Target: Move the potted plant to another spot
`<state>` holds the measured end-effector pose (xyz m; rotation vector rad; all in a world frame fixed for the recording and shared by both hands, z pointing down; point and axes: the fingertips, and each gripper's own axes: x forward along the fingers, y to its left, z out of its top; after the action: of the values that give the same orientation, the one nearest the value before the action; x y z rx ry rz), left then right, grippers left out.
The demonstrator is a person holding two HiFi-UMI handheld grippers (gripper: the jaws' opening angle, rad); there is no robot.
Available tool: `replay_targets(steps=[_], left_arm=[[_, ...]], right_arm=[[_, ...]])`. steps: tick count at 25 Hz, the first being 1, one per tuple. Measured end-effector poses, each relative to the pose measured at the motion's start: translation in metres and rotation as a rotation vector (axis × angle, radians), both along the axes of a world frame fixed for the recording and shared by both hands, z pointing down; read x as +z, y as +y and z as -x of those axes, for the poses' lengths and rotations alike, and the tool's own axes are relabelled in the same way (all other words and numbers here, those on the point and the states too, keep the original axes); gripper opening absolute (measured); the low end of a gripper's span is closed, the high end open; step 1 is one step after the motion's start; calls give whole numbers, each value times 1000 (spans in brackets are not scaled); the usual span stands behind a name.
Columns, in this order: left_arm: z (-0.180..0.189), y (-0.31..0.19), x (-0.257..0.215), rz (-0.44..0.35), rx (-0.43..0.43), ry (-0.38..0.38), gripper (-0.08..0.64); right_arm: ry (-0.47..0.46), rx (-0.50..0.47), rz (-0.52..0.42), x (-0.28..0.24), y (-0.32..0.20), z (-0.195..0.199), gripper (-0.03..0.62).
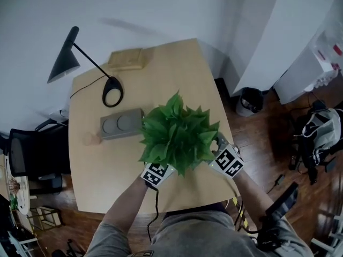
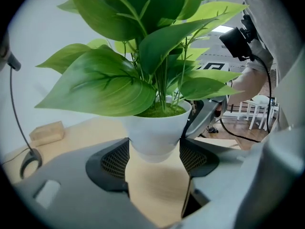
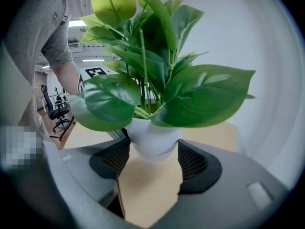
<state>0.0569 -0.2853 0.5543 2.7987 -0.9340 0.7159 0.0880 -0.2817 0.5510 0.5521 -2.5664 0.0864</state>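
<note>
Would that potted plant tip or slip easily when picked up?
Probably top-heavy: the potted plant spreads far wider than its white pot, so it may tip. The pot looks smooth, perhaps slippery, though its downward taper should help a side grip hold.

One surface [image 1: 177, 68]. One potted plant [image 1: 178, 135]. Two tools: left tool [image 2: 155, 152], right tool [image 3: 152, 160]. One black desk lamp [image 1: 65, 58], toward far left corner. One grey box [image 1: 121, 123], near left edge, bearing two round discs [image 1: 111, 125]. One wooden block [image 1: 126, 59], at far edge. One small pinkish thing [image 1: 91, 138], by left edge. On floor: one bin [image 1: 250, 100], one black chair [image 1: 32, 154], one backpack [image 1: 321, 130].
</note>
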Motion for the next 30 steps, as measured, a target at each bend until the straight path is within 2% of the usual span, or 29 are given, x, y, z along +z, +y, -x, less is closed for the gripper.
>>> replay_targets(steps=[6, 11, 16, 25, 30], left_arm=[[-12, -12, 63, 81, 15, -8, 325], [-18, -15, 90, 112, 16, -19, 325], [-18, -16, 100, 96, 24, -50, 325], [-16, -14, 104, 73, -2, -50, 324], [9, -5, 116, 61, -111, -84, 284]], right_arm=[[52, 43, 81, 62, -14, -14, 313], [69, 50, 108, 89, -17, -20, 314], [65, 59, 121, 103, -17, -21, 314], [31, 67, 115, 102, -17, -19, 314], [24, 103, 101, 96, -13, -33, 314]])
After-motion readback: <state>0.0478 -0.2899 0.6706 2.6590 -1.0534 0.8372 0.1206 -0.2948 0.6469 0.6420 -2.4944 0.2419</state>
